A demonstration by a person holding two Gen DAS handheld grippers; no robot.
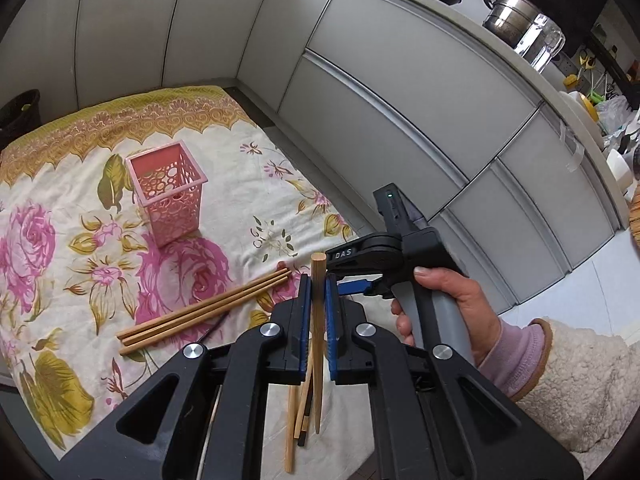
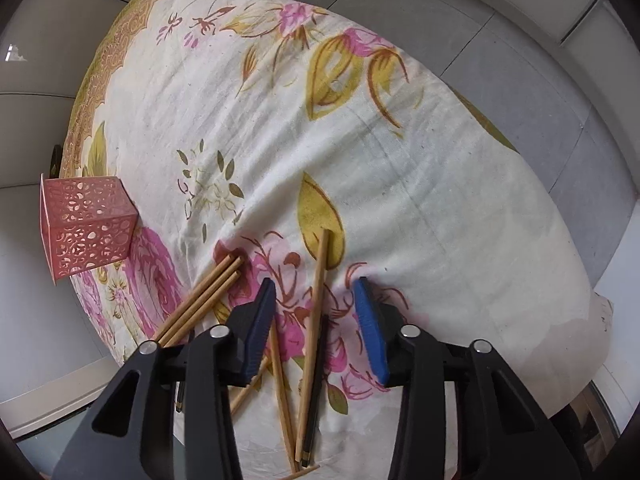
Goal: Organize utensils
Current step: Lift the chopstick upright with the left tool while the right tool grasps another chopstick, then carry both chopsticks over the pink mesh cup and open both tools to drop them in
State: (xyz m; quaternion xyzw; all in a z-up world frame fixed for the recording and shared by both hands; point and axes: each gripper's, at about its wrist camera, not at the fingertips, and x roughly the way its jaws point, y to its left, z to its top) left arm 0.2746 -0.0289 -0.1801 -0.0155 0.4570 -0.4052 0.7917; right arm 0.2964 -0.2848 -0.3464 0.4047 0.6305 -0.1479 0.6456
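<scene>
Floral cloth: spread as work surface.
Pink holder: upright, empty, well apart from loose chopsticks, awaiting them.
Right gripper: released, straddling 1 chopstick on cloth, pads clear.
Left gripper: clenched on 1 chopstick, lifted clear.
Lettering: "DAS".

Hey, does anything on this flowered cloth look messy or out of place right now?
Yes. The chopsticks lie loose and crossed on the flowered cloth, with three more bunched nearby, while the pink holder stands upright and looks empty. The left claw grips one chopstick. Nothing looks spilled or broken.
</scene>
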